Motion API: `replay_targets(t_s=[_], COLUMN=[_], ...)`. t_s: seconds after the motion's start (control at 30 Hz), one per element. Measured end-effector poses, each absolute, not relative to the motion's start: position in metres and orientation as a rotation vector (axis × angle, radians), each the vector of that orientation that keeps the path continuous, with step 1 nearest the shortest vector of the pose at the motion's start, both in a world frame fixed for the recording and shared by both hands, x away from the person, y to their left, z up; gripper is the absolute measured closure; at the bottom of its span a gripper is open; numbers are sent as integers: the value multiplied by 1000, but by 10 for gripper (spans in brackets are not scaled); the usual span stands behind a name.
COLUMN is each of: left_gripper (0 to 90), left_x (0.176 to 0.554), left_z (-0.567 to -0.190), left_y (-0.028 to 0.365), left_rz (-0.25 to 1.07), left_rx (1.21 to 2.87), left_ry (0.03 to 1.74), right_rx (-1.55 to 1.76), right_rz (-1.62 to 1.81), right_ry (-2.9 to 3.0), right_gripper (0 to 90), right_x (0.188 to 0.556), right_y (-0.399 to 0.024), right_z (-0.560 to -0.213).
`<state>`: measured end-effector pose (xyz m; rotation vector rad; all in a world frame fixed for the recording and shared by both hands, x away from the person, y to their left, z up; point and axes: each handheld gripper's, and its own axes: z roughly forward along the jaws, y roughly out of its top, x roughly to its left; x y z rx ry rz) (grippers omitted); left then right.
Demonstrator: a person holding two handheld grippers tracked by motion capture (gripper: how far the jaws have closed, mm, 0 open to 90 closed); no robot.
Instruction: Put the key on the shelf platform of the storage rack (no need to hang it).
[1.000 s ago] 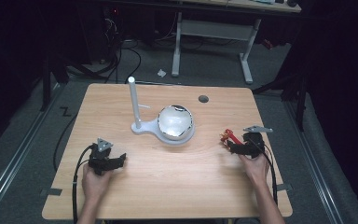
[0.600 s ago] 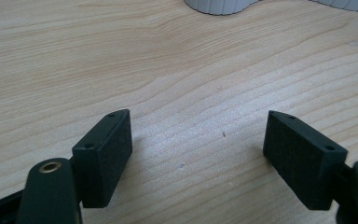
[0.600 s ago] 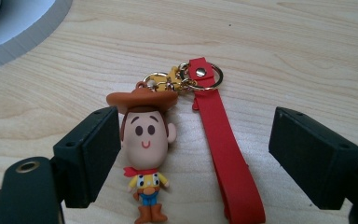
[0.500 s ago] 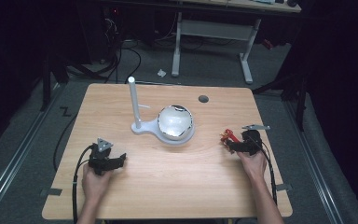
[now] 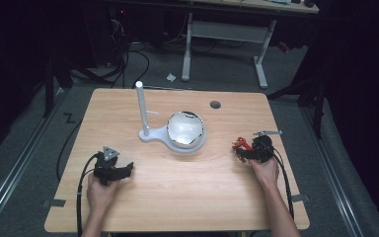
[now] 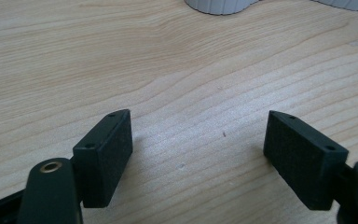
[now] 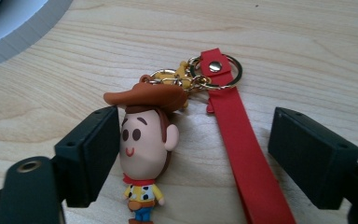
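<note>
A: Where is the cowboy keychain (image 7: 144,144)?

B: It lies flat on the desk (image 5: 187,182), its red strap (image 7: 242,140) beside it, both between the jaws of the right tool (image 7: 193,149). The jaws have just been narrowing but stand apart, one pad (image 7: 95,151) next to the figure's head.

A: And the left tool (image 6: 198,156)?

B: Jaws apart, holding nothing. To grip well, I'd centre the right jaws over the head, then close gently.

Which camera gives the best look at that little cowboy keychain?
The right gripper view: the cowboy keychain lies close up between the open jaws, its face, hat and red strap clear. The high view shows a small red speck. The left gripper view faces bare wood.
</note>
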<state>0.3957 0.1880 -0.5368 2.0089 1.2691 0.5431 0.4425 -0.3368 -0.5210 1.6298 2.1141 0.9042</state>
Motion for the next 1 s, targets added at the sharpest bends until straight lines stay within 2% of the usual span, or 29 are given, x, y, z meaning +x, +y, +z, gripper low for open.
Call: replay_targets(t_s=[0.27, 0.3, 0.33, 0.73, 0.77, 0.8, 1.0], left_gripper=[241, 241, 241, 240, 239, 239, 239], left_x=[396, 396, 396, 396, 396, 396, 396], left_z=[-537, -537, -537, -537, -537, -537, -537], left_y=[188, 188, 188, 188, 188, 188, 188], left_rz=[543, 543, 543, 544, 544, 544, 545], left_rx=[2009, 2008, 2008, 2009, 2009, 2009, 2010], left_ry=[1270, 1270, 1270, 1270, 1270, 1270, 1269], right_rx=[1516, 1516, 1509, 1463, 1456, 1441, 1440], right_rz=[829, 829, 826, 758, 752, 772, 755], right_ry=[2143, 2143, 2141, 2147, 2147, 2138, 2142], right_gripper=[454, 454, 505, 569, 600, 676, 678], right_x=[438, 438, 438, 435, 435, 434, 434], right_y=[-324, -324, -322, -316, -316, -316, -318], right_z=[-520, -520, -520, -518, -518, -517, -516])
